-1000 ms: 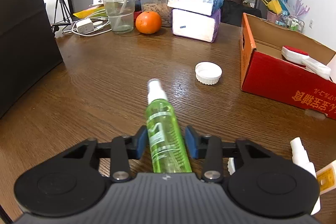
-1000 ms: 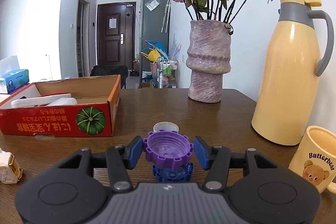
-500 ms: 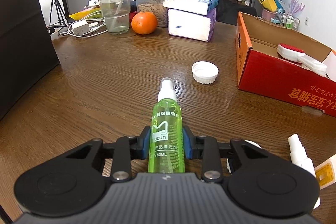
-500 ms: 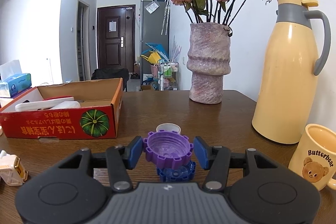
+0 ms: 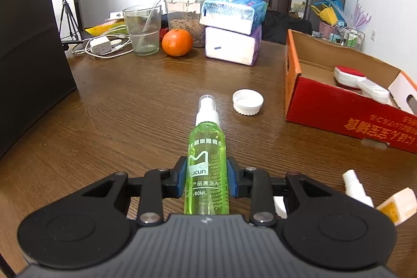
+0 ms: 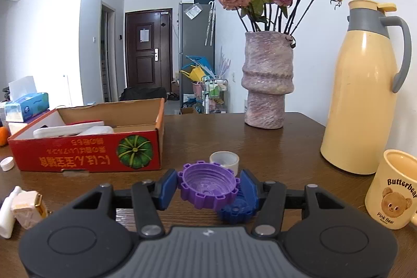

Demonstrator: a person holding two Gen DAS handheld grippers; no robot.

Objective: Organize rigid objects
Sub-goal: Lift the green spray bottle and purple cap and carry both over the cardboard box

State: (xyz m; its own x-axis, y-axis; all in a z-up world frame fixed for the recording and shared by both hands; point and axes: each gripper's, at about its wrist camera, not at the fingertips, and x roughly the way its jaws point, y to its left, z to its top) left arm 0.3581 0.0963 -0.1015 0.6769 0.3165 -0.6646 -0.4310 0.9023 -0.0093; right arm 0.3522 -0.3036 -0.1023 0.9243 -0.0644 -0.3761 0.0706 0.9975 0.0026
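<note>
Green spray bottle (image 5: 207,160): a second ago tilted leftward between the open pads of the left gripper (image 5: 207,180); now straight, printed label facing up, pads closed against both sides. Purple cap (image 6: 207,185): raised in the right gripper (image 6: 208,186), clamped throughout. Blue cap (image 6: 235,211): formerly directly beneath the purple cap, now seen offset to its lower right on the table (image 6: 299,147).

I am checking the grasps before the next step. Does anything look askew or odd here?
Yes. The purple cap sits tilted between the right gripper pads, one side lower, above a blue cap on the table. The left gripper holds the green bottle straight. Nothing looks spilled or broken.
</note>
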